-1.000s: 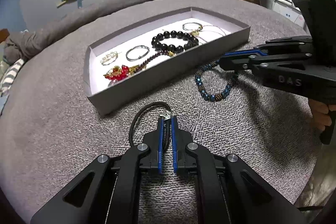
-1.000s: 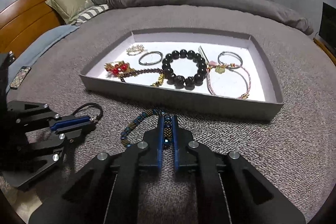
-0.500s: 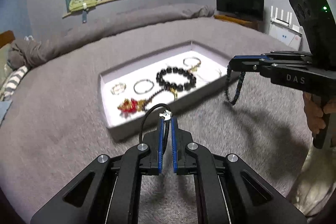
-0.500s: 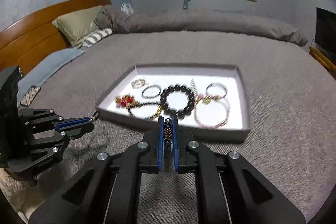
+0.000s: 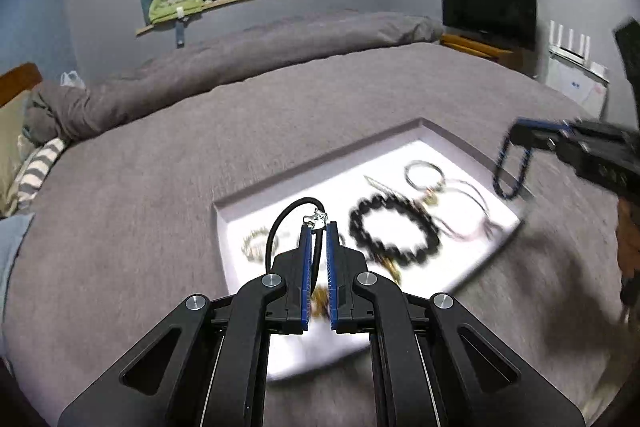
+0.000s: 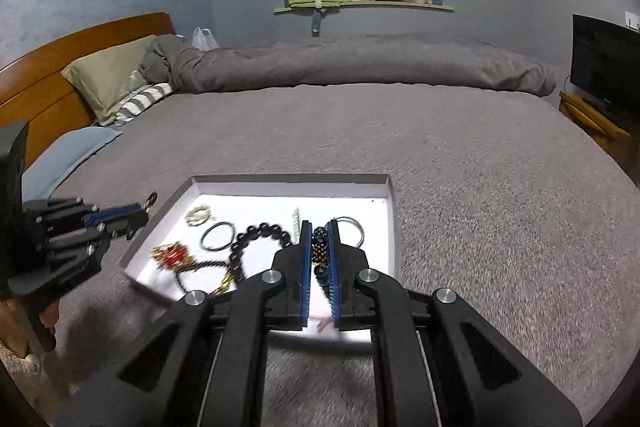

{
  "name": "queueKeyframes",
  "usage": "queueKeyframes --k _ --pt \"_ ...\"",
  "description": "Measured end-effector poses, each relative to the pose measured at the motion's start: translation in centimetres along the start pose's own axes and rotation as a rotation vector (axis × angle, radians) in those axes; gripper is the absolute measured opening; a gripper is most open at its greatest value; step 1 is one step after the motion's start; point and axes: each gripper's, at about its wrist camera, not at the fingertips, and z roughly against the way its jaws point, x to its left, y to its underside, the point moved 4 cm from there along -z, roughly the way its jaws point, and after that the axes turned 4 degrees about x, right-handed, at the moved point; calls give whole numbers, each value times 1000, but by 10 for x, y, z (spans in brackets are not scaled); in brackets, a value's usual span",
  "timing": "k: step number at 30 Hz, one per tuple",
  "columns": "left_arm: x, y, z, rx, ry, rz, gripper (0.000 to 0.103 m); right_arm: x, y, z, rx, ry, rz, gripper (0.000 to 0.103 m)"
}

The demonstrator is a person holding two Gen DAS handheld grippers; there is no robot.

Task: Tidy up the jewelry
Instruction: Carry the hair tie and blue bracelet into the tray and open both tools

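- Now the left tool (image 5: 317,243) is pinched narrow on a black cord bracelet (image 5: 280,227); the thin cord stands up in a loop above the blue pads, with a small silver clasp (image 5: 316,217) at the top of the loop.
- From the right wrist view, that same tool (image 6: 132,213) sits at the left of the scene, raised just beside the tray's left wall, and only a small dark ring of the cord pokes out past its tip.
- The right tool (image 6: 320,247) is closed on a beaded bracelet (image 6: 320,247) of dark blue and bronze-coloured beads, wedged between the blue pads.
- From the left wrist view, the right tool (image 5: 520,141) is at the far right, and the beaded bracelet (image 5: 508,171) hangs from it as a long narrow loop above the tray's right end, blurred by motion.
- A shallow white tray (image 6: 288,179) with grey walls lies on the grey bed (image 6: 480,187).
- Inside the tray lie a black bead bracelet (image 6: 260,239), a thin metal bangle (image 6: 218,235), a small pale gold ring-shaped piece (image 6: 199,215) toward the far left, a red and gold piece (image 6: 173,254) at the near left, and another thin bangle (image 6: 352,229) to the right.
- A pinkish cord bracelet (image 5: 472,215) lies at the tray's right end; its detail is too smeared to tell.
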Motion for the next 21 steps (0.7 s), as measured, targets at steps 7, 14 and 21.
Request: queueKeyframes --k 7,14,21 --pt "4 -30 -61 103 1 7 7 2 -1 -30 40 -78 -6 7" --pt "3 -35 -110 230 -22 -5 7 -1 16 -62 130 -69 16 7" --pt "6 -31 -139 321 -28 4 7 -17 24 -74 179 -33 -20 7"
